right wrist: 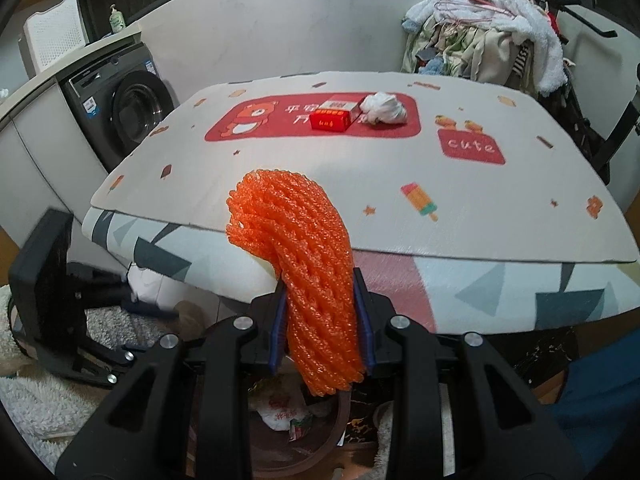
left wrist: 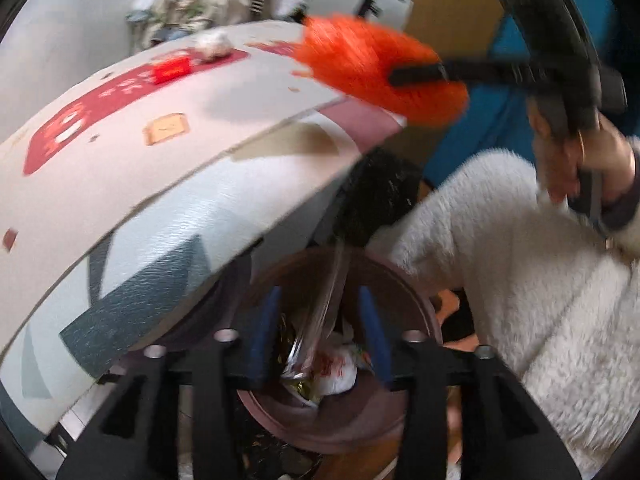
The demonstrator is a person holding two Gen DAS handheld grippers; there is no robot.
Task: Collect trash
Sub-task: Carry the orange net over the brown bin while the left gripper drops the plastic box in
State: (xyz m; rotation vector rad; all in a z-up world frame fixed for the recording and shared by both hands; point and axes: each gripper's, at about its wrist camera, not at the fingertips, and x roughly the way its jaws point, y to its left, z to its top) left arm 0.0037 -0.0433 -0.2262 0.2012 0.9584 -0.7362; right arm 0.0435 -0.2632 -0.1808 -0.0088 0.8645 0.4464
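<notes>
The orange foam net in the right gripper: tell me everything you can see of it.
The orange foam net is a bright orange sleeve of soft, open mesh foam, bunched into a thick roll. The right gripper is shut on its lower half, the blue pads pressing both sides. Its upper end stands above the fingers and curls to the left; its lower end hangs below them, over the brown bin that already holds wrappers. It looks intact. In the left wrist view it shows as an orange blur by the table's edge.
</notes>
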